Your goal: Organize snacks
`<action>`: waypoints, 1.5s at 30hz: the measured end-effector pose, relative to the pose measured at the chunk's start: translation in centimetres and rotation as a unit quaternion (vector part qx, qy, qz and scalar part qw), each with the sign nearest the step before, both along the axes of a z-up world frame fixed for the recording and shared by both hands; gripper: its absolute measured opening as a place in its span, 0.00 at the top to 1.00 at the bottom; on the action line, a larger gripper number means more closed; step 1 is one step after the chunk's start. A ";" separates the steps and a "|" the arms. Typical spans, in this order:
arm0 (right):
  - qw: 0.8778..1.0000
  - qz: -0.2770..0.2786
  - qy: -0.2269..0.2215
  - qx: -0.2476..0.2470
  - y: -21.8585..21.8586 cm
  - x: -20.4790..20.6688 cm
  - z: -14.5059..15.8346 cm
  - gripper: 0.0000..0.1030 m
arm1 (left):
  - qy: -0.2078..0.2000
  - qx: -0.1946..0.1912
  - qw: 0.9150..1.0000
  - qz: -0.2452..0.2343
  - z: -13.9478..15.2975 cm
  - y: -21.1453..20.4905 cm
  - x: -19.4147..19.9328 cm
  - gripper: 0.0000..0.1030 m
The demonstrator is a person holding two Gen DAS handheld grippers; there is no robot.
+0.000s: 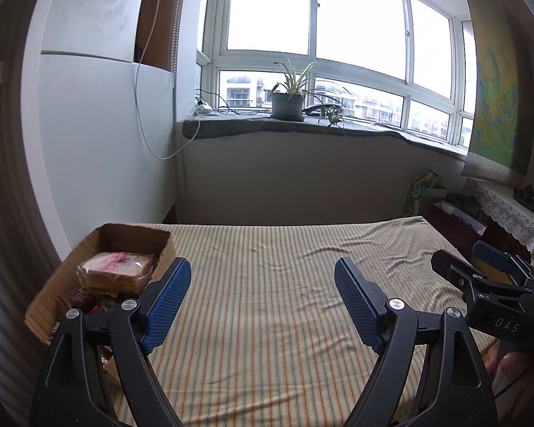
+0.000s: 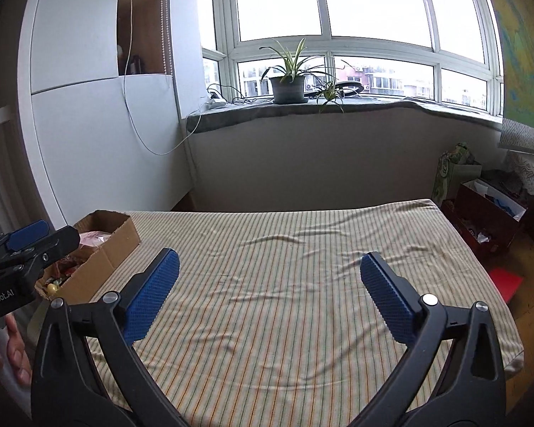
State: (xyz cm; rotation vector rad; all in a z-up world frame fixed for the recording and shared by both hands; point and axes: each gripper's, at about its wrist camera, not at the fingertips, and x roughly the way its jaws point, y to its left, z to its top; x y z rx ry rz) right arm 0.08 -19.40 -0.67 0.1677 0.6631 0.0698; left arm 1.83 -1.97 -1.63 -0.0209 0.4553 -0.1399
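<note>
A brown cardboard box stands at the left edge of the striped surface, and the same box shows in the right wrist view. Inside lie a wrapped sandwich-like snack with pink print and several smaller wrapped snacks below it. My left gripper hangs open just right of the box with nothing between its blue pads. My right gripper stands wide open over the middle of the cloth, holding nothing. Each gripper shows at the edge of the other's view.
The striped cloth covers a bed-like surface with bare floor past its right edge. A red box and a green bag stand on the floor at right. A potted plant and cables sit on the window sill behind.
</note>
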 end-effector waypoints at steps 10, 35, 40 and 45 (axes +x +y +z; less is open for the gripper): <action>1.000 0.000 0.004 0.000 0.3 -0.2 -0.1 0.00 | -0.008 0.001 1.000 0.000 0.4 -0.3 -0.8 0.19; 1.000 -0.001 0.014 -0.001 0.5 0.0 -0.7 0.00 | -0.005 0.003 1.000 0.005 0.3 -0.4 -1.0 0.19; 1.000 -0.001 0.014 -0.001 0.5 -0.1 -0.7 0.00 | -0.005 0.002 1.000 0.006 0.3 -0.4 -1.0 0.19; 1.000 0.002 0.015 -0.001 0.6 -0.1 -0.8 0.00 | -0.005 0.002 1.000 0.007 0.4 -0.4 -1.0 0.19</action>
